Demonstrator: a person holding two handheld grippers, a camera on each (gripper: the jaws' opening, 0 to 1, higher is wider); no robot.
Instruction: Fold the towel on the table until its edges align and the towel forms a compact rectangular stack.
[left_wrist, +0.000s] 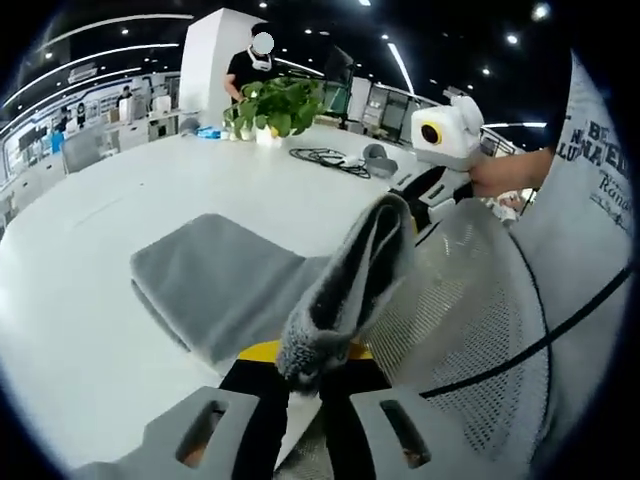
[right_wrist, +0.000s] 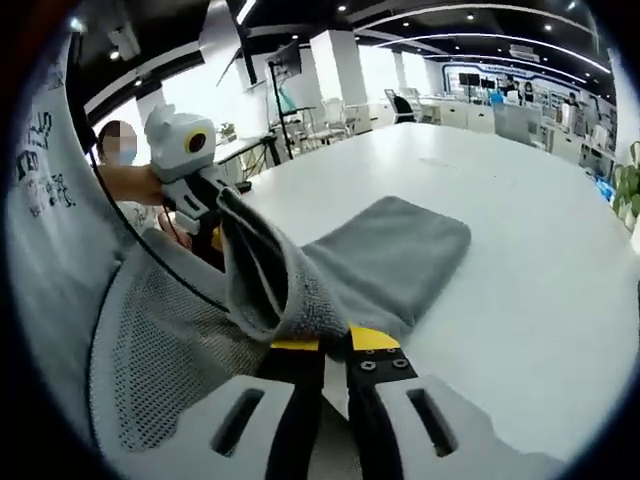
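Mid-fold, judged: towel partly lying on the white table, near edge lifted off it. Left gripper clamped on one raised corner; right gripper clamped on the other. Both held low, just above the table's near edge. Next: carry the lifted edge across to the far edge, align.

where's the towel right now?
The grey towel lies partly folded on the white table at its near edge; the left gripper and right gripper each pinch a lifted corner, above a mesh chair back.
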